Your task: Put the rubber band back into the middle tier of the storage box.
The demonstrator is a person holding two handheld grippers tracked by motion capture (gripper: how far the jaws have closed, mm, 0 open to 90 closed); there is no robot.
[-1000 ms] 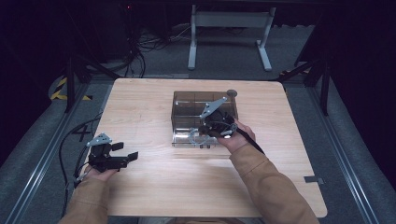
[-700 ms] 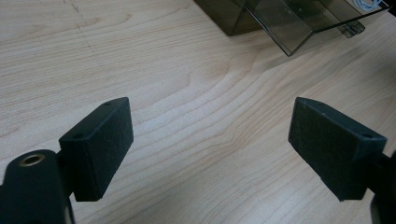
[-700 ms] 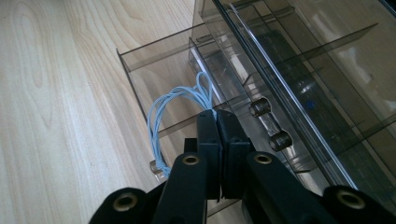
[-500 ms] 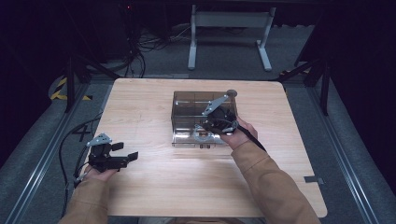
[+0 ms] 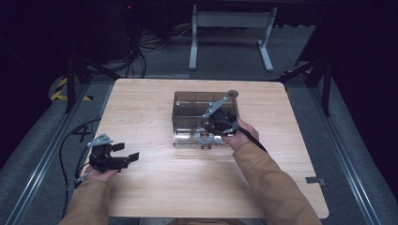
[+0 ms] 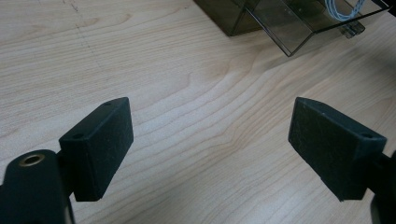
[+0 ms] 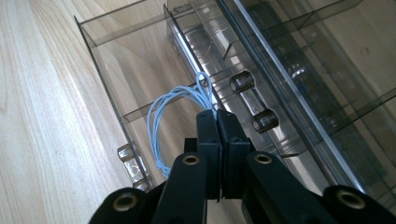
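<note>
A smoky clear drawer box [image 5: 187,105] stands in the middle of the wooden table, with a front drawer [image 5: 185,139] pulled out. A coil of thin white wire [image 7: 161,116] hangs into that drawer [image 7: 107,88]. My right gripper [image 7: 217,114] is shut, and the coil's top loops are pinched at its tips. From above, the right gripper [image 5: 210,130] sits over the drawer, pointing down into it. My left gripper [image 5: 126,151] rests at the table's front left, open with nothing between its jaws [image 6: 210,144]. The wire [image 6: 345,10] also shows far off in the left gripper view.
The table [image 5: 155,187] is bare wood around the box. Two round drawer knobs [image 7: 254,100] stick out just beside the right gripper's tips. A small grey disc [image 5: 233,93] lies behind the box. Cables and a desk frame [image 5: 230,28] lie on the floor beyond the table.
The right hand has shifted only slightly over the open drawer, still shut on the wire. The left gripper has stayed where it was.
</note>
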